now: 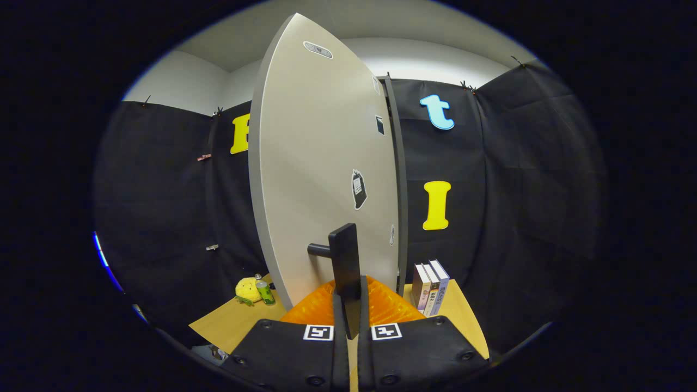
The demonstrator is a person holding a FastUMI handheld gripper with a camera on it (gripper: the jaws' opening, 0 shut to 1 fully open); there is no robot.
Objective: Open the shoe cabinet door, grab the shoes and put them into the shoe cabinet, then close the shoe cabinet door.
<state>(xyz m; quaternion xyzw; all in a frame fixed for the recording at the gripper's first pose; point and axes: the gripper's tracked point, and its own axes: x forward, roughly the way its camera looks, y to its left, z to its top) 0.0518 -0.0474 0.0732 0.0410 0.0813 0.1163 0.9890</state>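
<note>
1. Clearly the gripper [348, 305] has its two fingers clenched on the flat black bar handle [345, 261] of the tall pale-grey cabinet door [316, 179], with the handle pinched between them at lower centre of the frame.
2. That door stands swung out at an angle from the dark edge of the cabinet frame [400, 179] just right of it, so it is neither flush closed nor fully wide. Whether this is the opening or the closing swing cannot be told.
3. No shoes are visible, and the cabinet's inside is hidden behind the door, so the shoe step cannot be judged.
4. Beneath the door lies a light wooden tabletop [228, 326].
5. At lower left on it sit a yellow plush toy [248, 290] and a small green can [265, 292], touching or nearly so.
6. At lower right three upright books [430, 286] stand together near the cabinet.
7. Black cloth walls ring the booth, with a white ceiling above.
</note>
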